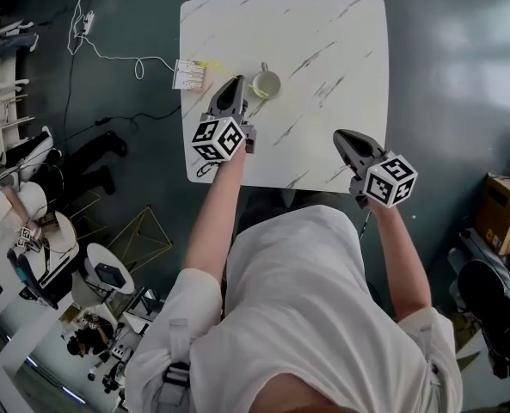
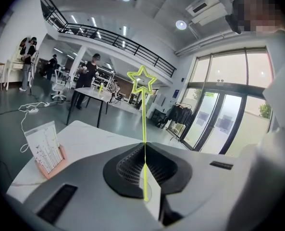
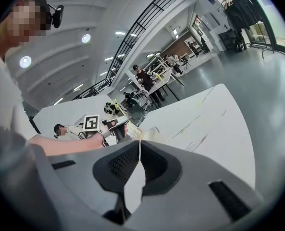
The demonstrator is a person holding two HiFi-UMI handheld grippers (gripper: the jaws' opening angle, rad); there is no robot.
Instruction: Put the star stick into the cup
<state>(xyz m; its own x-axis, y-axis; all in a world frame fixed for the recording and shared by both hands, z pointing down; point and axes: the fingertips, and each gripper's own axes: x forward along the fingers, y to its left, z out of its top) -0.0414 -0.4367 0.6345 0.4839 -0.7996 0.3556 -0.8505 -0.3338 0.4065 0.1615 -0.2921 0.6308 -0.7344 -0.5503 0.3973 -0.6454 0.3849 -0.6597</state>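
Star stick (image 2: 143, 121) is clamped by its thin yellow-green stem between the closed jaws of the left gripper (image 2: 144, 153) and projects straight out along them, star at the far end. It is outside the cup (image 1: 266, 83), which stands on the white marble table (image 1: 323, 33) just beside that gripper's tip. In the head view the stick is too thin to trace with certainty. Card holder (image 1: 188, 74) sits at the table's left edge. Right gripper (image 1: 345, 138), jaws pressed together on nothing, is over the near right edge.
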